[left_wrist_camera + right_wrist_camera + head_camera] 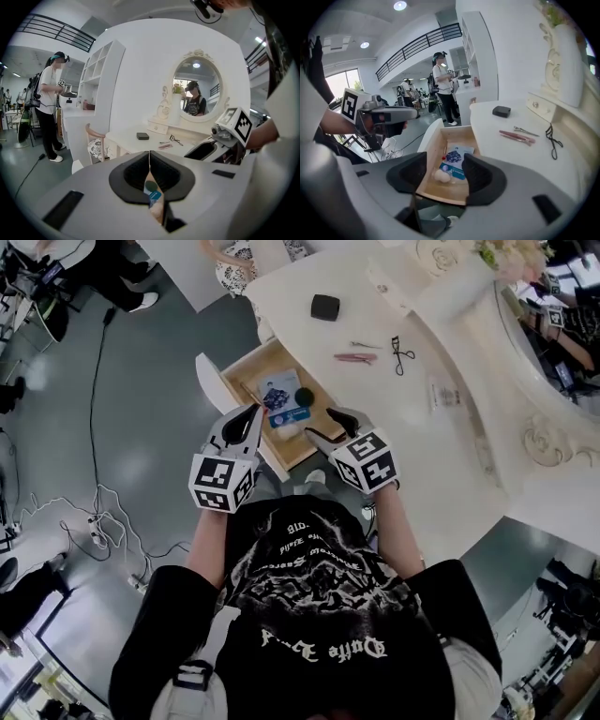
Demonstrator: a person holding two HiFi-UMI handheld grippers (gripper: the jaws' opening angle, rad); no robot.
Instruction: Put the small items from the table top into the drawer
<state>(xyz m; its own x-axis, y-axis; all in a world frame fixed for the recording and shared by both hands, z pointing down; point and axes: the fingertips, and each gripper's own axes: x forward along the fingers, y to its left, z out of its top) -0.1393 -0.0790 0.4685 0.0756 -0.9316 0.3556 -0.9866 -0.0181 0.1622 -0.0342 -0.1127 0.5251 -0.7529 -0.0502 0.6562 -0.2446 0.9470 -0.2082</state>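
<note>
We see the white table top (450, 456) sweeping from 12 to 4 o'clock, its open drawer (253, 367) at 11, our left gripper (251, 416) pressed together and right gripper (326, 426) spread empty over it, and the black box (325, 307), eyelash curler (402, 354) and pink clip (356, 358) on the table at 1.

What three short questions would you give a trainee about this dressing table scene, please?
1. True or false: the drawer stands open.
2. The fingers of the right gripper are: A) apart, with nothing between them; B) pressed together; C) out of view.
3. Fill in: the black box lies on the ___.

Key: 1 true. 2 A. 3 table top.
</note>
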